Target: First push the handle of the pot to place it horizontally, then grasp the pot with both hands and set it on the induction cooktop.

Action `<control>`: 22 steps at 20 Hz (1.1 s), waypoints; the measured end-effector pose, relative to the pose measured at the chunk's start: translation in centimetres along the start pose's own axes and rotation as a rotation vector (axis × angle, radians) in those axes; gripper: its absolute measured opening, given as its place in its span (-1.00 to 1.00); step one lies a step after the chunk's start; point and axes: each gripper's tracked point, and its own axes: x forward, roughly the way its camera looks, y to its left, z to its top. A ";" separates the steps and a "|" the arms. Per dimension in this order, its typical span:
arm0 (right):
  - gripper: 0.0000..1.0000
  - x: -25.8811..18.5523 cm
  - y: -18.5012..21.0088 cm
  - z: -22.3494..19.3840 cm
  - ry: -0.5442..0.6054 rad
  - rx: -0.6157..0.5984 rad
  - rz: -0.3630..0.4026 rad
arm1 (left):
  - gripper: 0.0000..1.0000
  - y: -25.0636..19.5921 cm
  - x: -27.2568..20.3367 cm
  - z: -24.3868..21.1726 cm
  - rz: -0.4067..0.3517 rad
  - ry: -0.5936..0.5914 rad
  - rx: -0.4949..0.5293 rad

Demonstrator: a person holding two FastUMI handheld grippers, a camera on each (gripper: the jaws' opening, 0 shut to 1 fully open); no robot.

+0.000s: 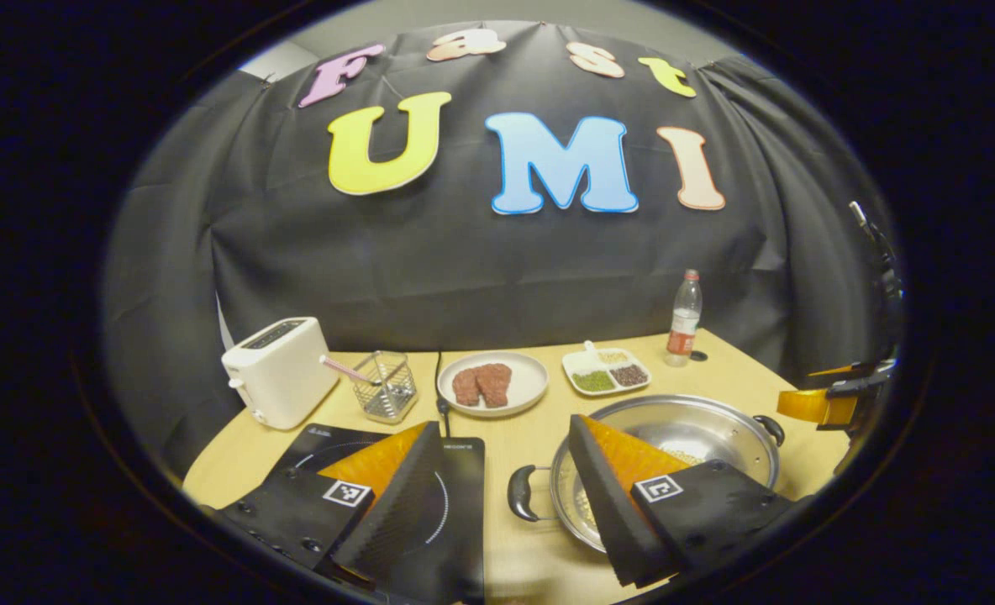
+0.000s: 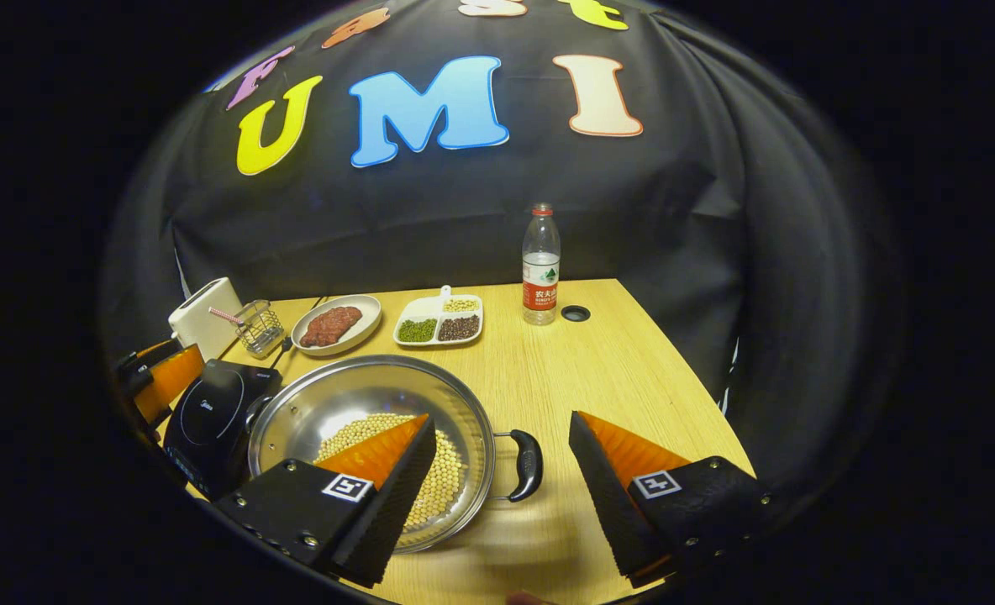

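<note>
Steel pot (image 2: 363, 420) on table (image 2: 598, 370) | left tongs (image 1: 497, 496), right tongs (image 2: 502, 487): wide apart, empty

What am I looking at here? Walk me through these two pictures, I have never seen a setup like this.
No robot: a person holds a hand-held gripper in each hand, and each carries a fisheye camera looking along its own two fingers.

The left gripper view shows the left gripper, open, with the pot's left handle between its fingers. The right gripper view shows the right gripper, also open, around the pot's right handle. Nothing is gripped yet.

On the wooden table: the steel pot with pale beans in it, a black cooktop beside it, a toaster, a wire basket, a plate of meat, a divided dish of beans and a bottle.
</note>
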 end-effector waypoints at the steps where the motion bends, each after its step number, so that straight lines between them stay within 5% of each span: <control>1: 0.94 0.0 0.0 -0.1 0.005 -0.003 0.001 | 0.89 -0.2 0.7 -0.8 -0.008 0.024 -0.009; 12: 0.94 3.0 -0.4 -2.4 0.072 -0.019 -0.008 | 0.98 -1.5 6.6 -9.1 -0.038 0.240 -0.011; 22: 0.94 5.8 -0.2 -5.4 0.158 -0.010 -0.010 | 1.00 -3.4 8.7 -11.0 -0.073 0.297 0.017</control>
